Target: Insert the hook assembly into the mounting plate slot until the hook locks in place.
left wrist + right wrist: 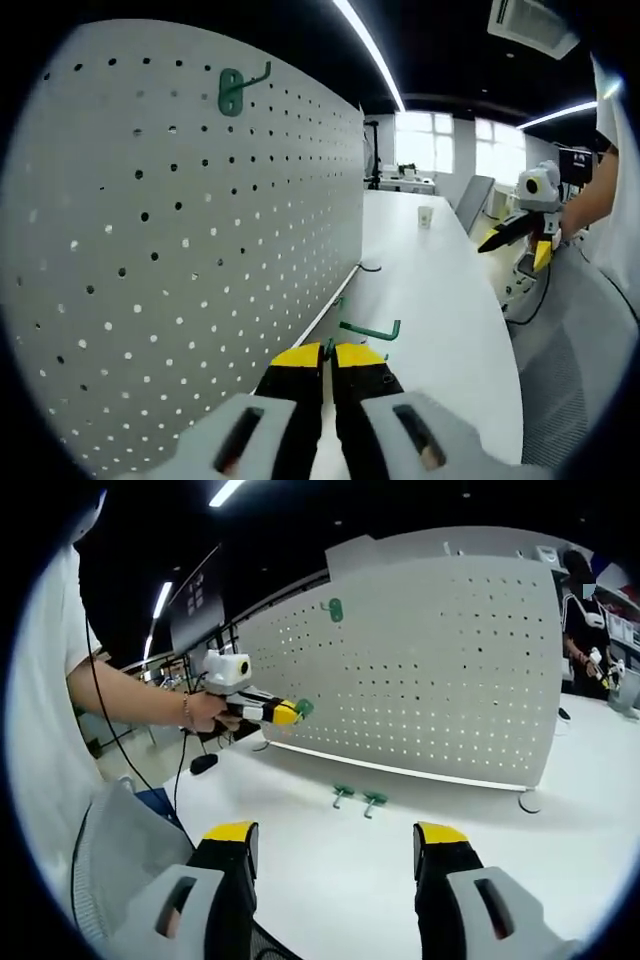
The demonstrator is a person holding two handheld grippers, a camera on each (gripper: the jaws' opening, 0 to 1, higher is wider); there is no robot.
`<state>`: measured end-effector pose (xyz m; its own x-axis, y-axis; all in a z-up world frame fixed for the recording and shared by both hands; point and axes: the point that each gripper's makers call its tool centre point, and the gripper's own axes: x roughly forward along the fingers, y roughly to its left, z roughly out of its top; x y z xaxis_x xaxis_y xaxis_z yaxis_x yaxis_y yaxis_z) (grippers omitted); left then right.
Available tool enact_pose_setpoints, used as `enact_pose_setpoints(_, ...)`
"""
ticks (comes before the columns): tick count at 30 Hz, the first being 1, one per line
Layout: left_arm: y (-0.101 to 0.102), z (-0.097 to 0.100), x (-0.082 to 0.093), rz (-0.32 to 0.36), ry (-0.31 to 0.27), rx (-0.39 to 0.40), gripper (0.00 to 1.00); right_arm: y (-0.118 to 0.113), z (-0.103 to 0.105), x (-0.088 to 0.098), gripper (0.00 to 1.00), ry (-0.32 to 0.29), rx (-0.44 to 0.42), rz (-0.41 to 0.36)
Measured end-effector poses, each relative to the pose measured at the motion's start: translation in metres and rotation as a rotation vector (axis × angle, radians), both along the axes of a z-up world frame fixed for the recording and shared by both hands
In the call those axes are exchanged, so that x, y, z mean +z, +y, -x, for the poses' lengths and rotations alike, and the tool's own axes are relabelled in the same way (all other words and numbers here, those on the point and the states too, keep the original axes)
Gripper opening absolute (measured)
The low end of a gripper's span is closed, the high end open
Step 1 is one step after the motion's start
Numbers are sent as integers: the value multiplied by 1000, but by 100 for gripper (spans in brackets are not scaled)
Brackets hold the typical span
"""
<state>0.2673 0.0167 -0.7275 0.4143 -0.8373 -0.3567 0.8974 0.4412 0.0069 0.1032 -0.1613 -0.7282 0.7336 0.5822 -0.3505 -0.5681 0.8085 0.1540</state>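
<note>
Right gripper (330, 845) jaws wide apart, empty; left gripper (328, 362) jaws closed, and in the right gripper view a green hook (302, 708) shows at its tip near the pegboard (450, 670); judged light, stiff, slippery plastic—best pinched at the flat base.

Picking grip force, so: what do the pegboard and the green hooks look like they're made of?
Pegboard: likely painted sheet metal, going by its thin rigid panel, matte pale grey coat and punched holes. Green hooks on the table: probably coated metal or plastic, uniformly green and matte; too small to tell.
</note>
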Motion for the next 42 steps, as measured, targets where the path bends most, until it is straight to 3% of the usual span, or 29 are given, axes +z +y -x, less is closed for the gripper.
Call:
enact_pose_setpoints(23, 1, 30, 38, 134, -58, 85, 1, 13, -3, 12, 61, -37, 35, -20)
enact_pose_setpoints(33, -6, 46, 64, 222, -82, 123, 1, 17, -1, 16, 61, -50, 44, -30)
enact_pose_setpoints(42, -6, 56, 73, 270, -104, 157, 1, 18, 2, 17, 60, -51, 45, -42)
